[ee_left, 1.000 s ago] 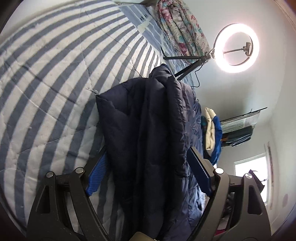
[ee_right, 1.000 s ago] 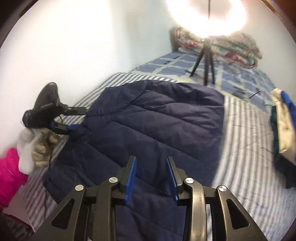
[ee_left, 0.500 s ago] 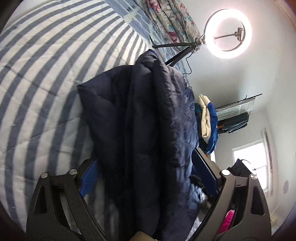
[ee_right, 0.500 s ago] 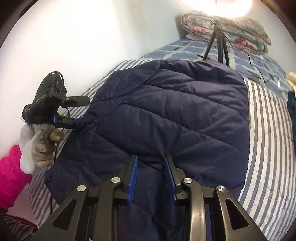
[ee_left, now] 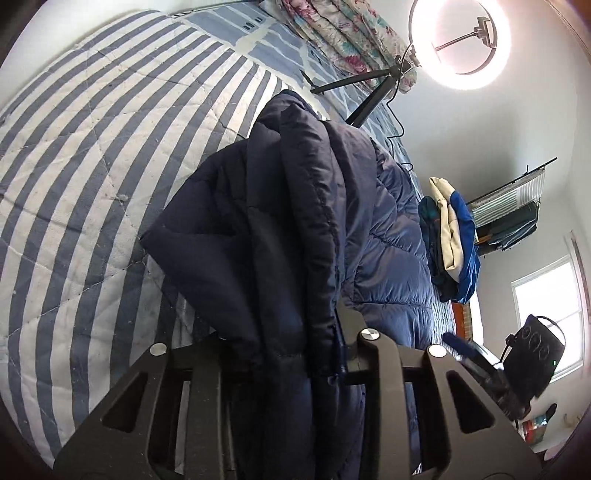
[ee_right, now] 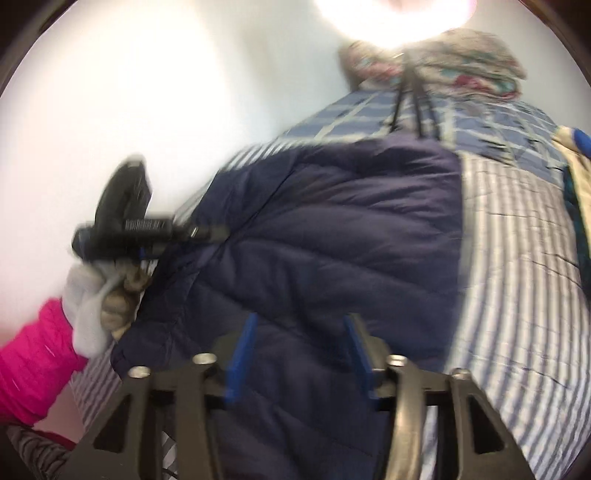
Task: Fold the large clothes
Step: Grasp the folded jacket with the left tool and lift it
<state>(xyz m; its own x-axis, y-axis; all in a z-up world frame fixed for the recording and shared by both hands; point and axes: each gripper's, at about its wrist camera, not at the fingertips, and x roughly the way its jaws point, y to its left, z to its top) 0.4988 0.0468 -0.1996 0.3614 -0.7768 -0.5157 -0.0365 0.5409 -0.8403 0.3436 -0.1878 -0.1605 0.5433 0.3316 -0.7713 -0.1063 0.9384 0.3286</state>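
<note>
A navy quilted jacket (ee_left: 280, 206) lies on the striped bed. One edge of it is lifted and bunched between the jaws of my left gripper (ee_left: 288, 332), which are closing on that fold; the fabric hides the fingertips. In the right wrist view the left gripper (ee_right: 207, 232) sits at the left edge of the jacket (ee_right: 332, 240), held by a gloved hand (ee_right: 103, 295). My right gripper (ee_right: 299, 332) hovers over the jacket's near part. Its jaws are opening, blue pads wide apart, with no fabric pinched. The right gripper (ee_left: 465, 350) also shows beyond the jacket, low on the right of the left wrist view.
A blue-and-white striped quilt (ee_left: 92, 166) covers the bed. A ring light (ee_left: 461, 40) on a tripod (ee_left: 369, 96) stands at the bed's far end beside a floral blanket (ee_left: 343, 33). A pile of clothes (ee_left: 450, 229) lies right of the jacket. A pink sleeve (ee_right: 33, 354) is at lower left.
The left jaws have gone from wide apart to clamped on the jacket's fold, lifting it slightly. The right jaws have spread apart, and that view is now blurred by movement.
</note>
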